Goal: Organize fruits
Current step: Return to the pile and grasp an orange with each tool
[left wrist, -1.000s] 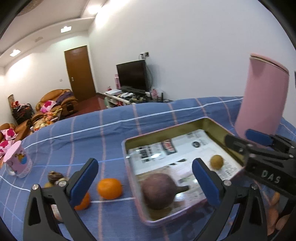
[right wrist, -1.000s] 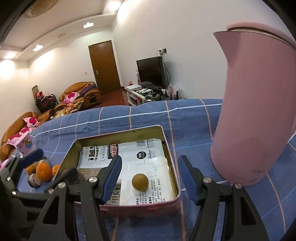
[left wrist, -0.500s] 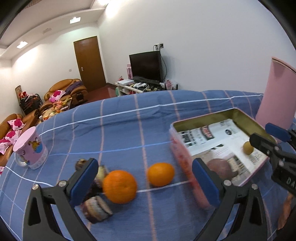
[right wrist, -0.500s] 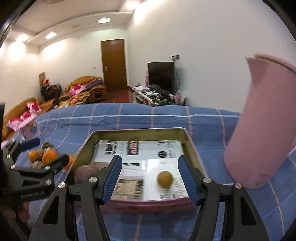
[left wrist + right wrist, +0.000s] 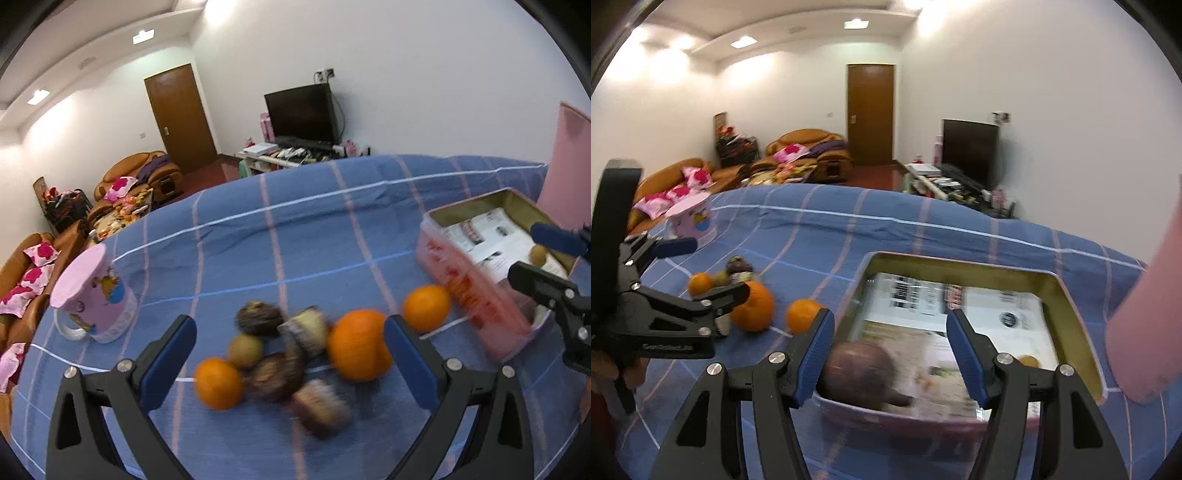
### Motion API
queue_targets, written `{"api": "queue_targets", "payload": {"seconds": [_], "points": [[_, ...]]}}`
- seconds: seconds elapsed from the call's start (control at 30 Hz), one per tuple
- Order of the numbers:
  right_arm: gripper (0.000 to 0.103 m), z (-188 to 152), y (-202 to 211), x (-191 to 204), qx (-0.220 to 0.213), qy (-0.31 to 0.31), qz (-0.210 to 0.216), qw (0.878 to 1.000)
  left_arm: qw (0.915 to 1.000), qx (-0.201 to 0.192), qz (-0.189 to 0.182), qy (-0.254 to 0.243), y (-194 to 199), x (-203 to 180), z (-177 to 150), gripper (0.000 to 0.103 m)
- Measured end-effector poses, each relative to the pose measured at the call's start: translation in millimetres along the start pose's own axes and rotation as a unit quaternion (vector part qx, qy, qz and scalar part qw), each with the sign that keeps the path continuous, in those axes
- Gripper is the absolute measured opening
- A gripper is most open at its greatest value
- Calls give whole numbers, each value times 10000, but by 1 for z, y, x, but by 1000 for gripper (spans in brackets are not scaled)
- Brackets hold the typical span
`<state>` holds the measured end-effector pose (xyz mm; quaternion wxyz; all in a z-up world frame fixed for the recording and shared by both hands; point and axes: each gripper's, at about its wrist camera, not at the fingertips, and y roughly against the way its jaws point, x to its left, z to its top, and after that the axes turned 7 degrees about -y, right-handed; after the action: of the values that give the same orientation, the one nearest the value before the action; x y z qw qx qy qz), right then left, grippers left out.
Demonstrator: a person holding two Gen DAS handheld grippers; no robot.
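- Orange, round citrus fruits, a large one (image 5: 356,345) and two smaller (image 5: 426,308) (image 5: 218,384), lie loose on the blue checked cloth of the counter (image 5: 295,229), mixed with dark brown, rough-skinned fruits (image 5: 275,376) and a small greenish-brown one (image 5: 245,350).
- A pink rectangular metal tin (image 5: 1067,306), lined with printed paper, already holds a dull purple round fruit (image 5: 860,369) and a small tan one (image 5: 1028,360).
- The left tool (image 5: 290,354) hangs spread and empty over the pile; a pick looks to be in hand.
- Next it likely must settle around one fruit and pinch gently.
- The right tool (image 5: 890,356) is spread, empty, over the tin's near edge.
- A pink mug (image 5: 94,297) stands apart.
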<state>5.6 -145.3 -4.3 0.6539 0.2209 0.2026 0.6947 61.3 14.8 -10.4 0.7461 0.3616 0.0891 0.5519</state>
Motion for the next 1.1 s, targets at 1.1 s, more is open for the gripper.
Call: {"api": "queue_targets", "payload": {"seconds": [1.1], "points": [[55, 9, -80, 98, 1160, 39, 878, 9894, 9898, 264, 271, 1373, -9, 127, -34, 103]]}}
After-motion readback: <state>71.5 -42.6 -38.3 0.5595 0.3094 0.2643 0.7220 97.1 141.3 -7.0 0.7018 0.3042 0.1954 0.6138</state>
